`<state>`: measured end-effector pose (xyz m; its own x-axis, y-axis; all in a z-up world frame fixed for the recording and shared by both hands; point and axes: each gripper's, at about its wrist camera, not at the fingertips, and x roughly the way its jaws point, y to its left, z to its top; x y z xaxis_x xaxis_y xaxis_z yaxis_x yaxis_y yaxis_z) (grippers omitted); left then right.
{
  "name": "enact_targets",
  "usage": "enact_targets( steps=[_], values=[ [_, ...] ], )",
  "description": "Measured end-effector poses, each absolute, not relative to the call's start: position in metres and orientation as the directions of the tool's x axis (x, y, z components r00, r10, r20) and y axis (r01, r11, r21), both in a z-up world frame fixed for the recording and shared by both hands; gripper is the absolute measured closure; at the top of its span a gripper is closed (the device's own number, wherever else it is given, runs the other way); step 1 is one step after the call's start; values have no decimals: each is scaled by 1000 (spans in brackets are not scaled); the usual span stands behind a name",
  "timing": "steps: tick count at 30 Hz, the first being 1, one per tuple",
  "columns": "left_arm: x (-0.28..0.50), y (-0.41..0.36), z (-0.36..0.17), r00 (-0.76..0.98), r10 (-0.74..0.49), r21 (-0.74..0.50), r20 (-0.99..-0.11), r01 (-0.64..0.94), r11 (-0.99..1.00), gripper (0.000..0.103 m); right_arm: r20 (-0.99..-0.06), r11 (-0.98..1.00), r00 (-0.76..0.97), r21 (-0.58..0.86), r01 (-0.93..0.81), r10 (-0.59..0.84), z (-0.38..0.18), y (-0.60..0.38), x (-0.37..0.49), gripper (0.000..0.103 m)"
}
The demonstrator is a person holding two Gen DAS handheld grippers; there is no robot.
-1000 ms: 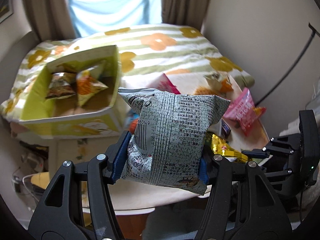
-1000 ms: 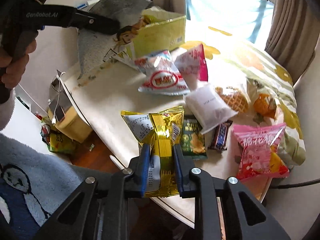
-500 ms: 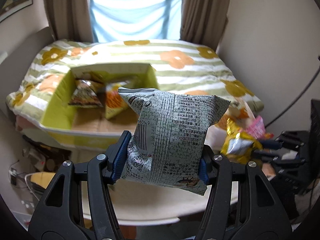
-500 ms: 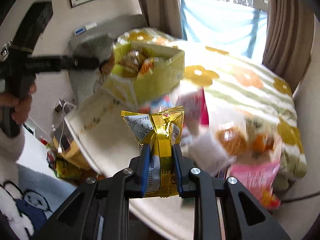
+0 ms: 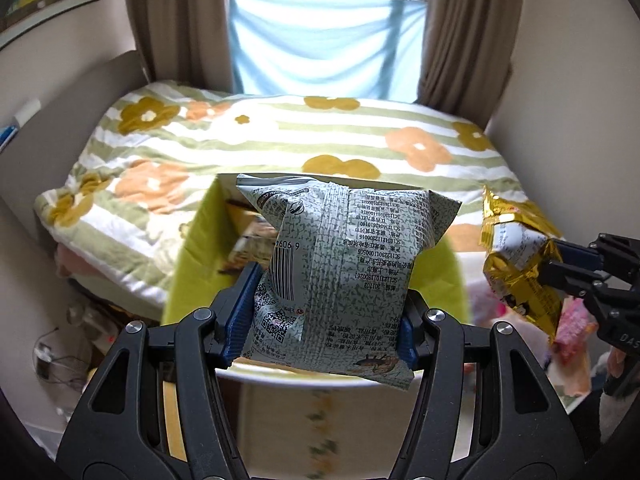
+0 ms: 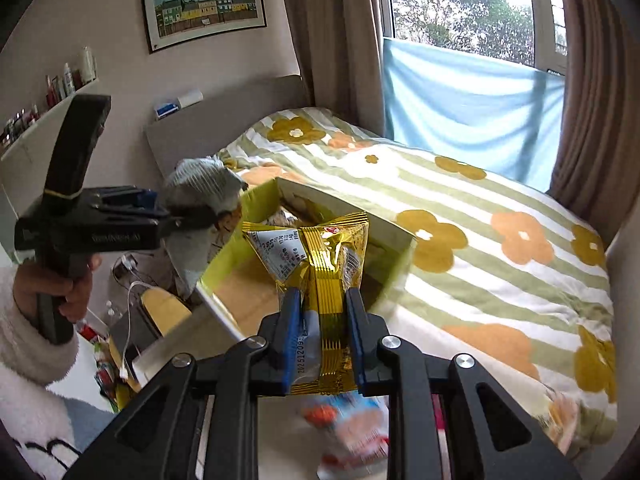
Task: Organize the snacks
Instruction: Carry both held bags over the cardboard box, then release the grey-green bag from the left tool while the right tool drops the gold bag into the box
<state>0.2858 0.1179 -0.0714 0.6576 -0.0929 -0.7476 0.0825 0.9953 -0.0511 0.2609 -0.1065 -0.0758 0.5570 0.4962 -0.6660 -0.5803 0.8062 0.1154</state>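
1. While both bags hang in the air over the yellow-green box, the grey bag is clamped by its sides between the blue pads of the left gripper, printed back and barcode facing the camera.
2. Pinched flat between the narrow-set pads of the right gripper, the gold bag stands upright, its crimped top edge uppermost.
3. From the left wrist view the gold bag hangs to the right of the grey one, apart from it, with the right gripper coming in from the right edge.
4. From the right wrist view the grey bag sits at the box's left corner, held by the left gripper; a hand in a fluffy white sleeve grips its handle.
5. Both grippers tilt downward toward the box.
6. Inside the box lie a few packets, blurred and partly hidden behind the held bags; its brown floor shows bare on the near side.
7. Behind the box spreads a bed with a flowered, green-striped quilt.
8. Beyond that are brown curtains and a blue cloth across the window.
9. Blurred packets lie on the table below the right gripper: red and white; a pink one shows past the gold bag.
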Motion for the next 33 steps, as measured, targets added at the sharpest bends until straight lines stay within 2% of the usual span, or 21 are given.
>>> enact_targets(
  steps=[9, 10, 12, 13, 20, 30, 31, 33],
  values=[
    [338, 169, -125, 574, -87, -52, -814, 77, 996, 47, -691, 817, 523, 173, -550, 498, -100, -56, 307, 82],
    [340, 171, -129, 566, -99, -62, -818, 84, 995, 43, -698, 821, 518, 182, -541, 495, -104, -52, 311, 82],
    [344, 175, -135, 546, -129, -89, -828, 99, 991, 18, -708, 829, 511, 191, -526, 487, -109, -47, 314, 83],
    [344, 177, -137, 546, -139, -102, -826, 98, 990, 0, -713, 834, 509, 197, -516, 483, -111, -44, 316, 83],
    [325, 192, -142, 538, -152, -130, -829, 79, 988, 0, -744, 847, 473, 234, -477, 472, -129, -32, 324, 83],
    [311, 200, -139, 548, -87, -78, -832, 40, 996, 0, -784, 837, 414, 234, -494, 463, -147, -23, 336, 82],
    [310, 199, -140, 545, -78, -69, -834, 37, 997, 0, -790, 837, 403, 239, -492, 462, -150, -21, 338, 80],
    [309, 198, -143, 541, -67, -59, -839, 33, 998, 0, -803, 847, 395, 238, -475, 447, -155, -21, 339, 57]
  ],
)
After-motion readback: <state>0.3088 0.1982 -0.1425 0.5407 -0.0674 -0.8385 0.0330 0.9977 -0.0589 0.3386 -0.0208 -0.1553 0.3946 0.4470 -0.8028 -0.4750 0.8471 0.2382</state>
